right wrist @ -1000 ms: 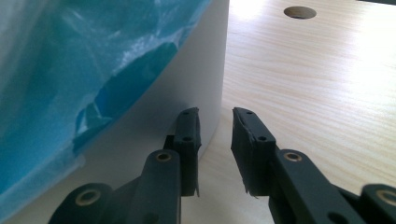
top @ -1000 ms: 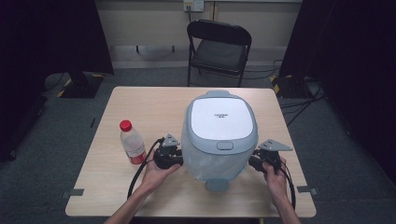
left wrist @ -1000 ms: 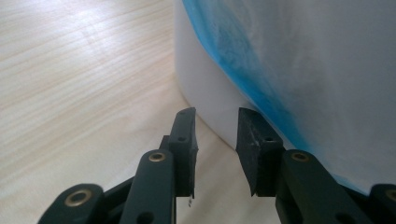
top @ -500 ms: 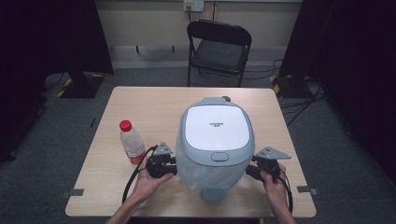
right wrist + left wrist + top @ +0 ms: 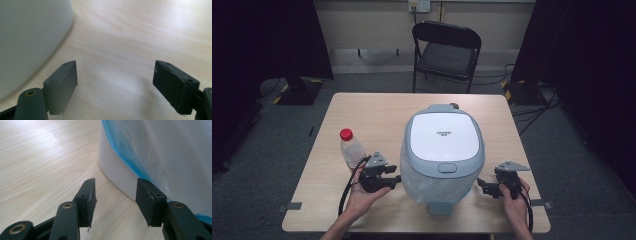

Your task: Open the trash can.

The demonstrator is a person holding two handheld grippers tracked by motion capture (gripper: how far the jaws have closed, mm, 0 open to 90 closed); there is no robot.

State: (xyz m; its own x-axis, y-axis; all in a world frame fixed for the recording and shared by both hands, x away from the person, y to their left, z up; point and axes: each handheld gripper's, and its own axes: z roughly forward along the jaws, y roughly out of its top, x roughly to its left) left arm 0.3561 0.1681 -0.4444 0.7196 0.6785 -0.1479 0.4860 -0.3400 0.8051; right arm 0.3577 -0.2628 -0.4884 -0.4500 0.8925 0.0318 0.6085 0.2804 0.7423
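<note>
Standing near the front edge of the table (image 5: 362,110): one large pale blue-grey rice cooker (image 5: 443,150), lid down, its lower body wrapped in thin clear film with a blue border visible in the left claw view (image 5: 160,152). Item rests flat on the wood, upright, slightly right of the table's centre. Left claw (image 5: 398,178): at the cooker's lower left flank, jaws parted and just now opening wider, nothing between them; in its own view the right-hand jaw sits just beside the white base and the film, whether touching I cannot tell. Right claw (image 5: 480,184): off the cooker's lower right side, a small gap of bare table between them, jaws spread wide, just opened, empty. Also present: one clear plastic bottle (image 5: 351,148) with red cap, upright, left of the cooker and just behind the left claw, untouched; one black folding chair (image 5: 446,55) beyond the table. Status, as I judge it: the cooker looks set down and released by both claws, so the placing step appears done; lid unopened, film not removed, bottle unused. Any such work remains.
</note>
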